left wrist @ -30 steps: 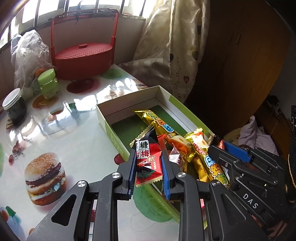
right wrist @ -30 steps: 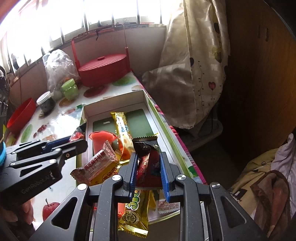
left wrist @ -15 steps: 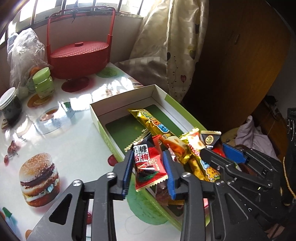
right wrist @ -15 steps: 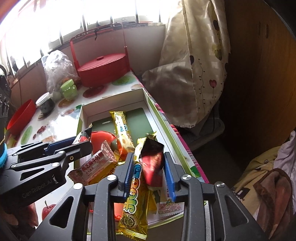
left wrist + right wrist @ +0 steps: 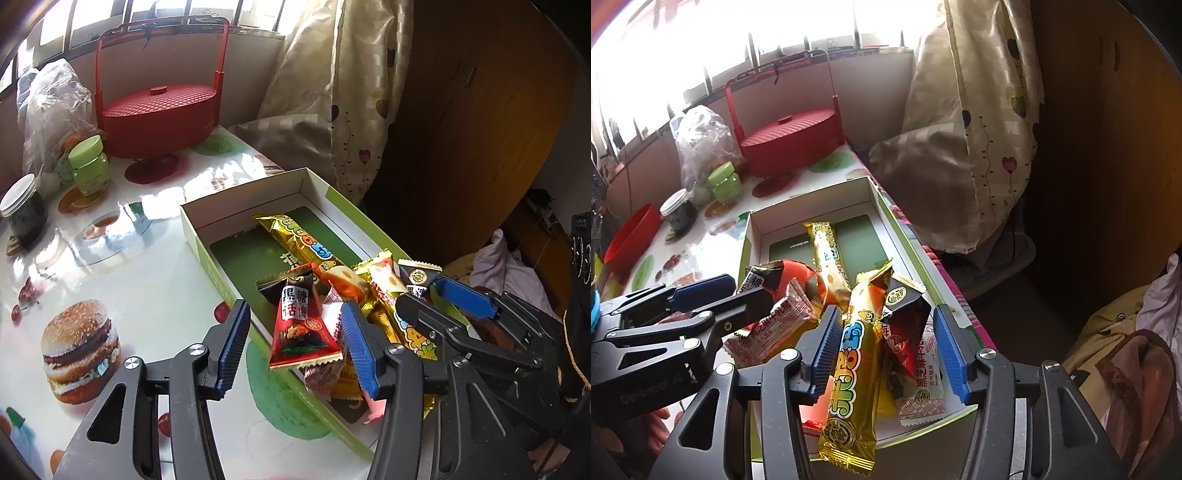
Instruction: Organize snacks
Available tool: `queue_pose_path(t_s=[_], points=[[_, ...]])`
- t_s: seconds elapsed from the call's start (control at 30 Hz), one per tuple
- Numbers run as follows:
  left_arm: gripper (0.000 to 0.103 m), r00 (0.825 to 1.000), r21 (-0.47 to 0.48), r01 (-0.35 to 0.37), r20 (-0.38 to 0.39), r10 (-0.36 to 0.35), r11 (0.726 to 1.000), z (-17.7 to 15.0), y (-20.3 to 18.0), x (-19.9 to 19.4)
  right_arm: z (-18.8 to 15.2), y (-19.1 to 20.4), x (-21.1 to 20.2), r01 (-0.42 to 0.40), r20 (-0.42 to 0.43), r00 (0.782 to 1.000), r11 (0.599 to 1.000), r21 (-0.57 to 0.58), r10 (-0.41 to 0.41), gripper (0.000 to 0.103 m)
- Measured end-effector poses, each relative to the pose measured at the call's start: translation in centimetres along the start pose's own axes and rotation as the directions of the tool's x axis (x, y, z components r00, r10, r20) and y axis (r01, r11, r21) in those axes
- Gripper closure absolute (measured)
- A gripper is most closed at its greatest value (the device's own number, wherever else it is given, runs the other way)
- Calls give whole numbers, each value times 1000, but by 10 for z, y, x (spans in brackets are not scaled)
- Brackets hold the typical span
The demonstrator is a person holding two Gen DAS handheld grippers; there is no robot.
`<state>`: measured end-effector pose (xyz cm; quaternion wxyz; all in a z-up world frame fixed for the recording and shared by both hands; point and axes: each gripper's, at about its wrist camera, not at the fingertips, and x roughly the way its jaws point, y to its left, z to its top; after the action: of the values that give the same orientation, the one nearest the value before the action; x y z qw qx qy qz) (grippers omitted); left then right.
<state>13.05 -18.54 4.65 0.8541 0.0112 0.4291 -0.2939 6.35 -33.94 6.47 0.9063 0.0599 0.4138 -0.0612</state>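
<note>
A: Both let go? A second ago each pinched a packet.
B: Yes — left gripper (image 5: 293, 345) and right gripper (image 5: 884, 350) spread wide; 2 plum packets (image 5: 301, 325) lie in the box (image 5: 236, 201).

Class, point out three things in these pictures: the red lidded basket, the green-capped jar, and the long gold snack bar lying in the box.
red lidded basket (image 5: 159, 110), left wrist view, on its woven lid.
green-capped jar (image 5: 90, 166), left wrist view, on its body below the cap.
long gold snack bar (image 5: 829, 254), right wrist view, on the wrapper's middle.
</note>
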Motion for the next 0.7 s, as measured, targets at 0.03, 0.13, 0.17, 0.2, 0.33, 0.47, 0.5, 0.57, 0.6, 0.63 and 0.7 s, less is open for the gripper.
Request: queue_pose_path(t_s=[0.03, 0.13, 0.17, 0.2, 0.33, 0.47, 0.5, 0.57, 0.6, 0.63, 0.7], points=[[50, 1000, -1, 0, 2, 0, 1000, 0, 0, -1, 0, 0, -1, 1, 4, 1000, 1000, 1, -1, 50], [50, 1000, -3, -14, 17, 14, 1000, -3, 1, -9, -1, 1, -4, 4, 12, 1000, 1000, 2, -4, 48], [50, 999, 1, -21, 25, 21, 1000, -4, 0, -12, -2, 1, -6, -1, 14, 1000, 1000, 3, 0, 48], [50, 999, 3, -28, 33, 28, 1000, -6, 0, -16, -2, 2, -8, -4, 20, 1000, 1000, 2, 4, 48], [50, 997, 4, -59, 55, 59, 998, -14, 1, -30, -4, 7, -15, 0, 34, 999, 1000, -11, 0, 46], [50, 995, -20, -77, 60, 78, 997, -23, 7, -42, -6, 12, -23, -10, 48, 999, 1000, -10, 10, 45], [50, 992, -13, -104, 66, 105, 994, -27, 8, -46, -7, 13, -24, -8, 48, 999, 1000, -11, 9, 45], [50, 988, 1, -138, 75, 137, 990, -33, 9, -53, -9, 16, -27, -10, 49, 999, 1000, -15, 10, 45], [50, 988, -9, -139, 73, 140, 990, -36, 10, -55, -10, 18, -30, -11, 49, 999, 1000, -19, 12, 45], [50, 988, -18, -138, 70, 139, 990, -39, 13, -57, -11, 20, -32, -9, 50, 999, 1000, -22, 10, 45], [50, 985, -39, -154, 66, 156, 987, -46, 18, -61, -15, 24, -36, -4, 56, 998, 1000, -27, 5, 45]])
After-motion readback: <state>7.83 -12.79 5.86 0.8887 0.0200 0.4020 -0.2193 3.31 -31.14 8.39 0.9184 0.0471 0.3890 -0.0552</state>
